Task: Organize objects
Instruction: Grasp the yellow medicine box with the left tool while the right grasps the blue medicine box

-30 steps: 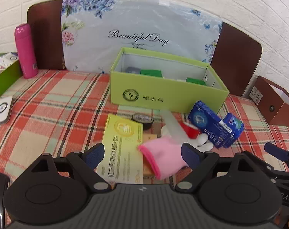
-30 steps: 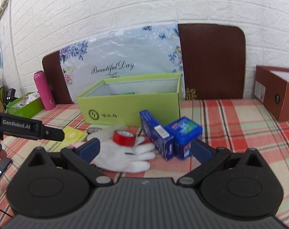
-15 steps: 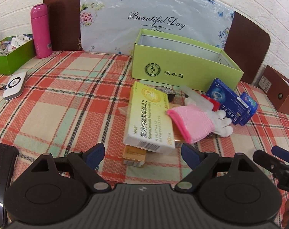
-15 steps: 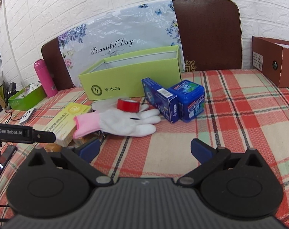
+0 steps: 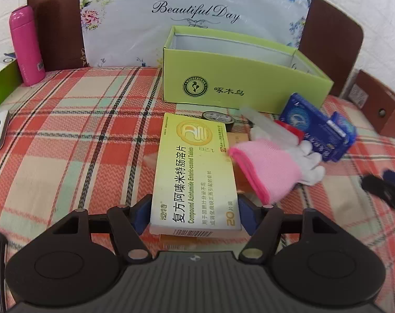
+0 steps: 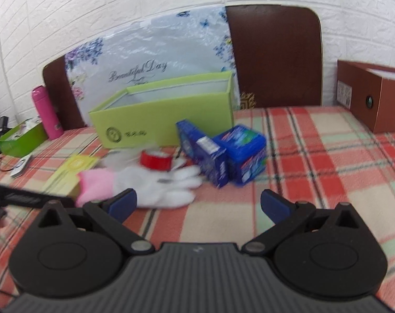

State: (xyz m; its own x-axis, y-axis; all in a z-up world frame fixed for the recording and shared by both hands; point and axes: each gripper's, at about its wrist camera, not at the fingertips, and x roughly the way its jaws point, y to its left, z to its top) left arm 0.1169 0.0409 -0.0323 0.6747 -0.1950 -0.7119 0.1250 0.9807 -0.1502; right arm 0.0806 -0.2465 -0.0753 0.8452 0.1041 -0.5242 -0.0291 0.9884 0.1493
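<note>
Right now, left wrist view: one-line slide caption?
Left gripper closing around yellow tablet box on plaid tablecloth, pink-cuffed glove alongside, green box behind.

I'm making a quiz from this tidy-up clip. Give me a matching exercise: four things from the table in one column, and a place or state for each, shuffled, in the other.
Things:
1. yellow medicine box
2. red tape roll
3. pink bottle
4. green box

Places or states:
A. stands upright at the far left by the headboard
B. lies between the left gripper's blue pads
C. open on top, behind the clutter
D. sits by the fingers of the white glove

Pairs: 1-B, 2-D, 3-A, 4-C
</note>
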